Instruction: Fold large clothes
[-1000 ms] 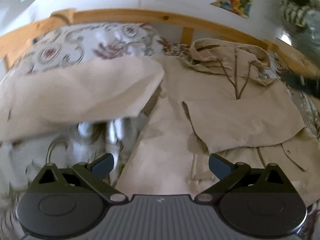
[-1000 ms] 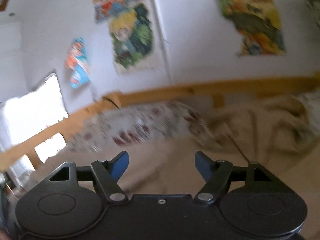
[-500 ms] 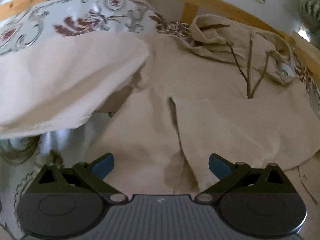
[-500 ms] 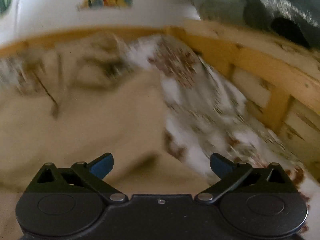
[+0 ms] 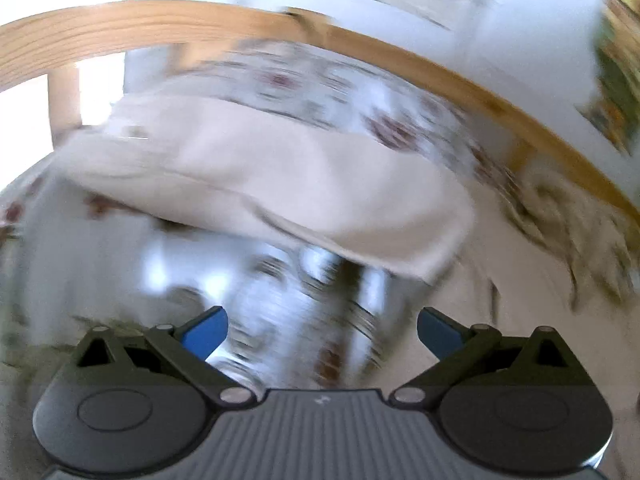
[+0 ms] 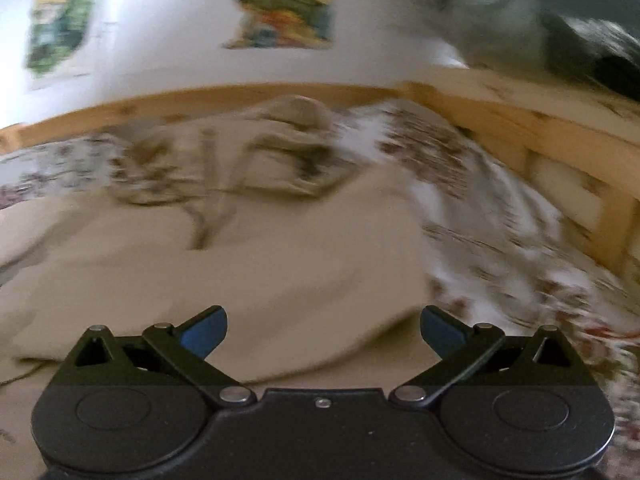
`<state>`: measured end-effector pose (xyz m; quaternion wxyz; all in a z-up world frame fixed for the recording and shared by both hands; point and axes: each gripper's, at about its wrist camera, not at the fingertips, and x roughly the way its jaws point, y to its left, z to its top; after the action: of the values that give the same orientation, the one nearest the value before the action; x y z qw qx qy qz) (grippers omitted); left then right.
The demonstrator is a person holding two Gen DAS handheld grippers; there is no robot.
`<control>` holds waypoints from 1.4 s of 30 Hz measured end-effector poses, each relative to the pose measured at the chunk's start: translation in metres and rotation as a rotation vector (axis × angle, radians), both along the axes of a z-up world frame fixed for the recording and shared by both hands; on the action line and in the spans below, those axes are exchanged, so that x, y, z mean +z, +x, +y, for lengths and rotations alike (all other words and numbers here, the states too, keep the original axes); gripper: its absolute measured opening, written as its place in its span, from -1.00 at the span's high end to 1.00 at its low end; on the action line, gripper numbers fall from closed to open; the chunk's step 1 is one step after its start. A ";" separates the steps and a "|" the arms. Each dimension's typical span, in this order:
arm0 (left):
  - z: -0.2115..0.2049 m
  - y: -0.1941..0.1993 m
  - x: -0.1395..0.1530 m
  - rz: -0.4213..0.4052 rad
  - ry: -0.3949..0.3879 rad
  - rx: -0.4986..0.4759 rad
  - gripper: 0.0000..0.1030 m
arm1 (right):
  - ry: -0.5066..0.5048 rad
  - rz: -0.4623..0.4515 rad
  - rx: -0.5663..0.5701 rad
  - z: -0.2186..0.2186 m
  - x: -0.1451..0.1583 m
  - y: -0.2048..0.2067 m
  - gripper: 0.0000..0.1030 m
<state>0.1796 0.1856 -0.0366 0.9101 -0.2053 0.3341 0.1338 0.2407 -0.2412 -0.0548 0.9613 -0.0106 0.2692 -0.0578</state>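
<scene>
A large beige hooded garment (image 6: 248, 264) lies spread on a bed, its hood (image 6: 288, 124) and dark drawstrings toward the headboard. One pale sleeve (image 5: 280, 184) stretches across the patterned sheet in the blurred left wrist view. My left gripper (image 5: 322, 330) hangs open over the sheet below that sleeve, nothing between its blue fingertips (image 5: 204, 332). My right gripper (image 6: 323, 330) is open wide above the garment's folded right edge, with nothing held.
The bed has a floral sheet (image 6: 500, 216) and a wooden frame (image 6: 560, 148) along the back and right side. Posters (image 6: 280, 4) hang on the white wall. A grey-green heap (image 6: 560, 32) rests beyond the right rail.
The left view swung left from the garment's body to the sleeve and bare sheet. The right view dropped from the wall, swept right over the bed, and now faces the hood; its jaws widened.
</scene>
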 end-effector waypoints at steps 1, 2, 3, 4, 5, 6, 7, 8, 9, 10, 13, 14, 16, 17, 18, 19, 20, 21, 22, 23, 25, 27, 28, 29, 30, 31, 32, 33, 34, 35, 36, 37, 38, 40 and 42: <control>0.013 0.000 0.002 -0.008 -0.026 0.040 -0.99 | -0.005 0.005 0.030 0.009 -0.002 0.000 -0.99; 0.026 0.001 0.004 -0.021 -0.046 0.081 -0.99 | -0.009 0.016 0.051 0.015 -0.003 0.002 -0.99; 0.036 0.003 0.005 -0.037 -0.063 0.116 -0.98 | -0.013 0.030 0.075 0.021 -0.005 0.003 -0.99; 0.046 0.005 0.005 -0.052 -0.082 0.147 -0.98 | -0.018 0.043 0.093 0.025 -0.007 0.004 -0.99; 0.054 0.008 0.006 -0.066 -0.094 0.177 -0.98 | -0.024 0.051 0.109 0.030 -0.008 0.005 -0.99; 0.060 0.011 0.008 -0.080 -0.103 0.217 -0.98 | -0.029 0.052 0.122 0.034 -0.009 0.005 -0.99; 0.066 0.011 0.008 -0.090 -0.112 0.258 -0.98 | -0.034 0.049 0.138 0.036 -0.009 0.004 -0.99; 0.073 0.014 0.008 -0.093 -0.129 0.313 -0.98 | -0.040 0.047 0.145 0.038 -0.009 0.004 -0.99; 0.079 0.018 0.008 -0.093 -0.154 0.361 -0.94 | -0.045 0.043 0.145 0.037 -0.009 0.003 -0.99; 0.085 0.023 0.007 -0.094 -0.174 0.411 -0.89 | -0.048 0.039 0.139 0.037 -0.009 0.003 -0.99; 0.086 0.036 0.006 -0.023 -0.143 0.550 -0.38 | -0.030 0.042 0.109 0.028 -0.012 0.005 -0.99; 0.082 0.040 0.007 0.006 -0.099 0.585 -0.08 | -0.024 0.045 0.097 0.024 -0.014 0.005 -0.99; 0.071 0.044 0.010 0.013 -0.010 0.608 0.43 | -0.014 0.051 0.069 0.019 -0.015 0.006 -0.99; 0.067 0.044 0.012 -0.002 0.017 0.600 0.59 | -0.010 0.051 0.062 0.017 -0.016 0.005 -0.99; 0.062 0.043 0.015 -0.023 0.045 0.580 0.82 | -0.007 0.051 0.057 0.015 -0.016 0.005 -0.99; 0.057 0.042 0.018 -0.047 0.068 0.548 0.83 | -0.007 0.050 0.053 0.014 -0.016 0.004 -0.99; 0.052 0.042 0.024 -0.073 0.087 0.517 0.84 | -0.007 0.048 0.052 0.014 -0.015 0.003 -0.99; 0.047 0.042 0.030 -0.099 0.107 0.483 0.87 | -0.009 0.046 0.054 0.014 -0.015 0.003 -0.99; 0.042 0.046 0.038 -0.119 0.128 0.448 0.87 | -0.014 0.044 0.056 0.015 -0.015 0.002 -0.99; 0.036 0.052 0.046 -0.147 0.155 0.417 0.88 | -0.023 0.042 0.054 0.017 -0.015 0.002 -0.99; 0.021 0.058 0.066 -0.221 0.205 0.347 0.90 | -0.046 0.030 0.045 0.018 -0.014 0.001 -0.99; 0.000 0.070 0.090 -0.297 0.259 0.252 0.90 | -0.058 0.019 0.038 0.018 -0.013 0.000 -0.99; -0.014 0.076 0.103 -0.347 0.287 0.188 0.90 | -0.058 0.010 0.028 0.017 -0.012 -0.001 -0.99; -0.028 0.079 0.114 -0.390 0.312 0.128 0.91 | -0.057 0.004 0.022 0.015 -0.011 0.000 -0.99; -0.046 0.084 0.126 -0.435 0.338 0.052 0.91 | -0.059 0.001 0.020 0.013 -0.011 0.000 -0.99; -0.065 0.088 0.136 -0.473 0.358 -0.024 0.91 | -0.068 -0.005 0.010 0.010 -0.010 0.000 -0.99; -0.083 0.091 0.144 -0.503 0.370 -0.096 0.91 | -0.078 -0.015 -0.007 0.007 -0.008 0.001 -0.99; -0.105 0.094 0.152 -0.535 0.377 -0.188 0.92 | -0.087 -0.032 -0.030 0.002 -0.006 0.000 -0.99; -0.129 0.096 0.157 -0.563 0.383 -0.285 0.92 | -0.094 -0.051 -0.059 -0.004 -0.004 -0.001 -0.99; -0.149 0.099 0.159 -0.575 0.389 -0.370 0.92 | -0.100 -0.073 -0.097 -0.012 0.000 -0.002 -0.99; -0.172 0.101 0.159 -0.576 0.395 -0.460 0.92 | -0.103 -0.091 -0.137 -0.021 0.003 -0.002 -0.99; -0.197 0.103 0.155 -0.562 0.395 -0.551 0.92 | -0.101 -0.104 -0.172 -0.028 0.005 -0.003 -0.99; -0.216 0.105 0.150 -0.538 0.385 -0.627 0.90 | -0.097 -0.115 -0.205 -0.036 0.006 -0.004 -0.99; -0.247 0.109 0.131 -0.452 0.319 -0.804 0.51 | -0.084 -0.123 -0.260 -0.050 0.008 -0.005 -0.99; -0.260 0.103 0.111 -0.381 0.197 -0.948 -0.71 | -0.068 -0.119 -0.298 -0.062 0.007 -0.007 -0.99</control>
<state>0.2830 -0.0742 0.0747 0.9305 0.0346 0.2046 -0.3018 0.2337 -0.3037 -0.0479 0.9553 0.0003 0.2085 -0.2094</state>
